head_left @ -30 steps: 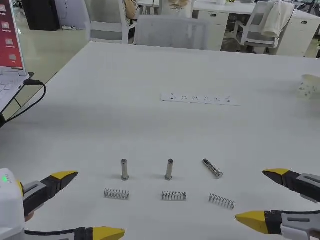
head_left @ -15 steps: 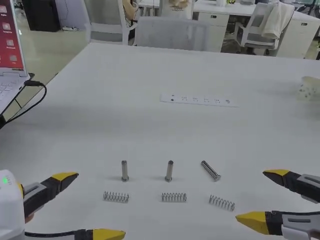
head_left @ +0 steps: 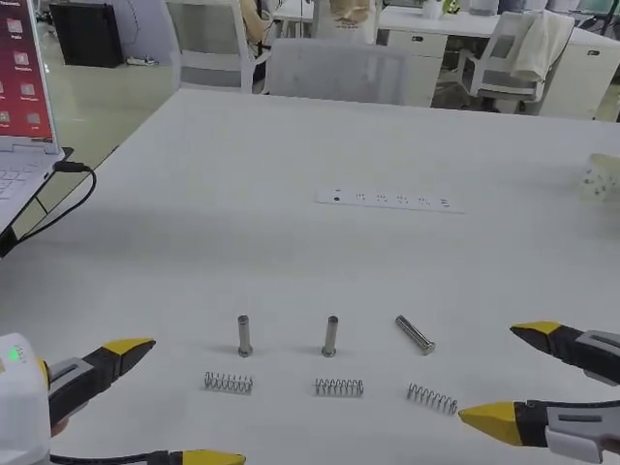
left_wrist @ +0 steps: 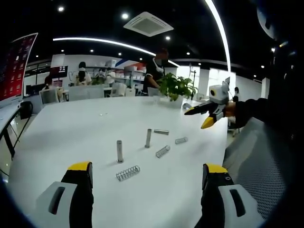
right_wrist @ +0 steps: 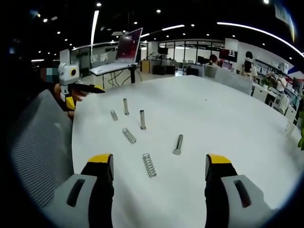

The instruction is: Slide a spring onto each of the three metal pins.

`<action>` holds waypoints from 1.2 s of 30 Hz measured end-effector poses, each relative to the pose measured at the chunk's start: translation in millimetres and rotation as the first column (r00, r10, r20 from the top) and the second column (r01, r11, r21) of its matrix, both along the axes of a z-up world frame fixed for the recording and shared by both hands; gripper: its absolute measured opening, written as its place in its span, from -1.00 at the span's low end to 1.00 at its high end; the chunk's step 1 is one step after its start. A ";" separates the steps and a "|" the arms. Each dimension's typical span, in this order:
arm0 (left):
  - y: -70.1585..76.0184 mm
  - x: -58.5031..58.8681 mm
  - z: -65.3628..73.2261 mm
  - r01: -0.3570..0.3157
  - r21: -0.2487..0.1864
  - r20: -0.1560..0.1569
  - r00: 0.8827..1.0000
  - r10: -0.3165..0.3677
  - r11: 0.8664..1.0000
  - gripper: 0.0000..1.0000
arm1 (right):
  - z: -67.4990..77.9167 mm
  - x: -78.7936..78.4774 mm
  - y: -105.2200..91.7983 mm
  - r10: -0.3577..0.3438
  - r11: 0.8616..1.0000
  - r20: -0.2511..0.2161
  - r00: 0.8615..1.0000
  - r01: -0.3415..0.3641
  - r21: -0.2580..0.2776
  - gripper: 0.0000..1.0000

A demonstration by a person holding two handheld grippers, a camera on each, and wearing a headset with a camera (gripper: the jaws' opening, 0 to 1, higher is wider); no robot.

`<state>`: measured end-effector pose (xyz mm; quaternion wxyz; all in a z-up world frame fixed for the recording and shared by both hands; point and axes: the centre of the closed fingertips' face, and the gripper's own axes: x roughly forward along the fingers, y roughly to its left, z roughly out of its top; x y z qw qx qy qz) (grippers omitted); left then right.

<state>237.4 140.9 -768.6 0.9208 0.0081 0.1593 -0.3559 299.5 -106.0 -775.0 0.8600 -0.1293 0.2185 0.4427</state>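
Springs [head_left: 338,387] lie lower centre below three pins [head_left: 330,335], the rightmost apparently toppled, with left gripper [head_left: 191,399] and right gripper [head_left: 489,374] both gaping.

An open-plan office. A broad white worktop [head_left: 387,145] has a power strip [head_left: 389,201] lying on its surface, and an open laptop [head_left: 17,87] sits to its left with a black cable [head_left: 89,184] trailing from it. Beyond stand a grey mesh office chair [head_left: 334,70], a white one [head_left: 513,48] and white desks with drawer units [head_left: 417,44]. The left tool's view shows the ceiling: recessed spotlights, long curved strip lights [left_wrist: 109,42] and an air-conditioning unit [left_wrist: 148,23]. Below are people seated at far desks [left_wrist: 81,73], one person standing [left_wrist: 156,71] and a leafy potted plant [left_wrist: 176,86]. The right tool's view adds glass-walled rooms [right_wrist: 190,47] along the far side.
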 end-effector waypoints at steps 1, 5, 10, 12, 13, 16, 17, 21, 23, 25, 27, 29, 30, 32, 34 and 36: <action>0.2 -0.2 0.3 -0.001 0.000 0.001 1.000 0.001 1.000 0.86 | 1.7 2.1 1.0 0.003 1.000 0.004 1.000 -0.003 -0.002 0.58; 1.1 -0.7 1.9 -0.008 -0.001 0.005 1.000 0.008 1.000 0.86 | 6.5 9.8 4.5 0.014 1.000 0.015 1.000 -0.014 -0.014 0.57; 1.8 -1.2 1.2 -0.014 0.000 0.003 1.000 0.014 1.000 0.86 | 15.9 24.8 11.5 0.026 0.999 0.038 0.999 -0.025 -0.029 0.54; 2.0 -1.7 1.2 -0.017 0.000 0.004 1.000 0.017 1.000 0.86 | 18.6 29.6 14.5 0.032 0.999 0.042 0.999 -0.030 -0.031 0.53; 2.1 -2.0 1.3 -0.020 -0.004 0.003 1.000 0.020 1.000 0.86 | 19.5 31.6 15.7 0.033 0.999 0.043 0.998 -0.032 -0.031 0.53; 2.8 -2.7 0.8 -0.023 -0.003 0.003 1.000 0.023 1.000 0.86 | 20.8 38.3 19.3 0.037 0.999 0.043 0.998 -0.036 -0.036 0.52; 2.9 -2.9 0.7 -0.024 -0.004 0.003 1.000 0.024 1.000 0.86 | 21.4 41.2 21.2 0.041 0.998 0.046 0.998 -0.039 -0.039 0.51; 3.2 -3.1 0.7 -0.029 -0.006 0.003 1.000 0.029 1.000 0.86 | 22.2 50.1 27.6 0.046 0.998 0.046 0.998 -0.044 -0.045 0.48; 3.1 -3.1 0.6 -0.030 -0.006 0.003 1.000 0.030 1.000 0.86 | 21.6 53.2 30.4 0.049 0.998 0.045 0.998 -0.047 -0.052 0.48; 3.0 -3.3 0.4 -0.031 -0.007 0.003 1.000 0.031 1.000 0.86 | 21.1 56.8 34.3 0.056 0.997 0.046 0.997 -0.053 -0.058 0.47; 2.9 -3.5 0.1 -0.031 -0.007 0.002 1.000 0.031 0.999 0.86 | 19.7 60.0 37.4 0.061 0.996 0.041 0.997 -0.059 -0.065 0.45; 3.1 -3.5 0.3 -0.033 -0.008 0.002 0.999 0.033 0.999 0.86 | 17.6 63.0 39.9 0.065 0.995 0.040 0.997 -0.062 -0.072 0.45; 3.3 -3.4 0.5 -0.034 -0.008 0.003 0.999 0.034 0.999 0.86 | 16.5 64.3 41.0 0.068 0.995 0.037 0.997 -0.065 -0.073 0.44; 3.6 -3.3 0.8 -0.036 -0.009 0.004 0.999 0.036 0.999 0.86 | 14.2 66.6 42.5 0.069 0.995 0.032 0.997 -0.067 -0.074 0.43; 3.9 -3.2 0.9 -0.037 -0.009 0.006 0.999 0.038 0.999 0.86 | 11.0 68.7 44.0 0.069 0.995 0.024 0.997 -0.067 -0.079 0.43; 3.8 -3.3 1.0 -0.038 -0.010 0.005 0.999 0.038 0.999 0.86 | 8.5 70.8 45.3 0.067 0.995 0.020 0.998 -0.065 -0.081 0.42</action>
